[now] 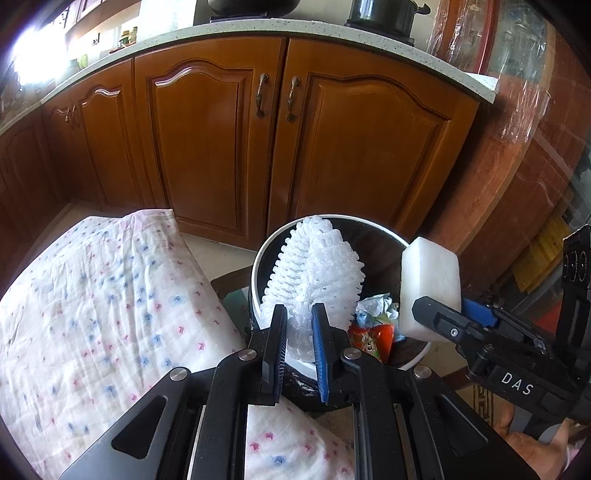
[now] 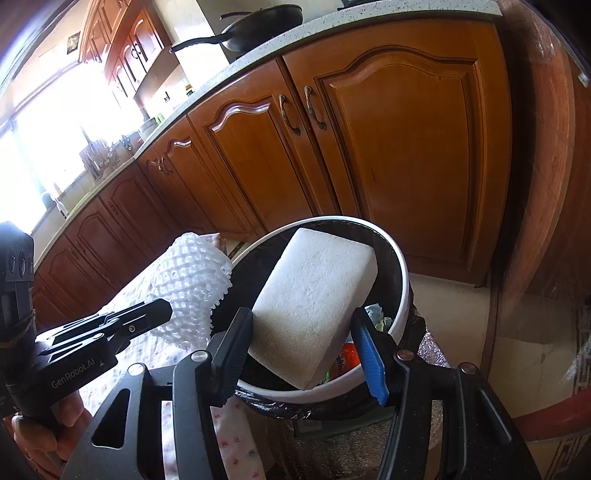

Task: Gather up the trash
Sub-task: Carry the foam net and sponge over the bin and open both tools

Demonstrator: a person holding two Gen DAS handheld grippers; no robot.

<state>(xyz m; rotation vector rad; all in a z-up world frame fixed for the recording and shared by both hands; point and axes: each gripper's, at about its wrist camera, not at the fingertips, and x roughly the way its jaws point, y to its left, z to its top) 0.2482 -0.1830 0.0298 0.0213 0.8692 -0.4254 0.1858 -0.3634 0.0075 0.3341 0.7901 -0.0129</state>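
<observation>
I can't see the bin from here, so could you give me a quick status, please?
Left gripper shut on foam net, right gripper shut on foam block. Both over the bin. Nothing in the way.

Wooden cabinet doors under a speckled countertop, a frying pan, a floral cloth.

Two matte black handheld grippers, blue-trimmed

Left gripper: black finger beside blue-faced finger, round silver screws at the pivots, "GenRobot.AI" in white on the body. Right gripper: likewise black and blue, silver screws, lettered "DAS".
</observation>
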